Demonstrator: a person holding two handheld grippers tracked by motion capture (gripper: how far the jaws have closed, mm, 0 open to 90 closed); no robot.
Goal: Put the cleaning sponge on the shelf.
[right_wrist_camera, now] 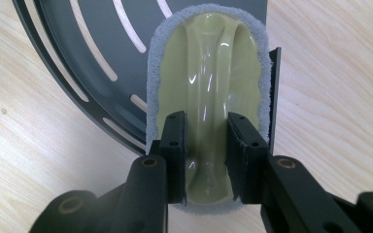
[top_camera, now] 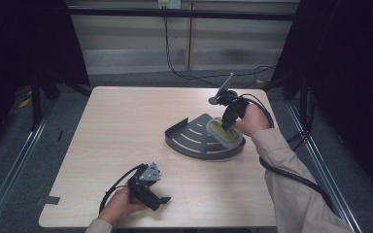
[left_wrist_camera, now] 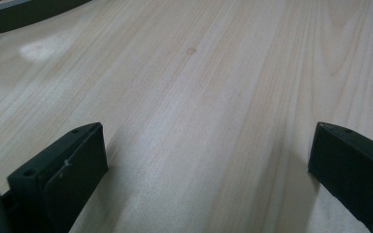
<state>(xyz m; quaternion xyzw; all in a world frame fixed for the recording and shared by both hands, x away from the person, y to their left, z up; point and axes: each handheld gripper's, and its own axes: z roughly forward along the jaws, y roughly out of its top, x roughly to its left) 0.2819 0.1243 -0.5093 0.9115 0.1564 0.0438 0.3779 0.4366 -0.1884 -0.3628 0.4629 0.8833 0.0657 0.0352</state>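
Observation:
A dark grey quarter-round slotted tray [top_camera: 189, 138] lies on the table at centre right. On its right part rests a pale yellow-green scrubber with a grey pad rim [top_camera: 225, 132]. My right gripper [top_camera: 227, 124] points down at it. In the right gripper view the scrubber [right_wrist_camera: 206, 58] shows a raised glossy handle ridge, and my right gripper [right_wrist_camera: 206, 160] is shut on that ridge, both pads pressed against its sides. My left gripper [top_camera: 161, 199] rests low near the table's front edge in a hand. In the left gripper view my left gripper [left_wrist_camera: 209, 160] stands open over bare wood.
The light wooden table [top_camera: 126, 126] has room across its left and middle. Black cables [top_camera: 291, 177] trail from the right gripper along the sleeve. Dark frame posts stand at both sides. A corner of the tray [left_wrist_camera: 19, 14] shows at the top left in the left gripper view.

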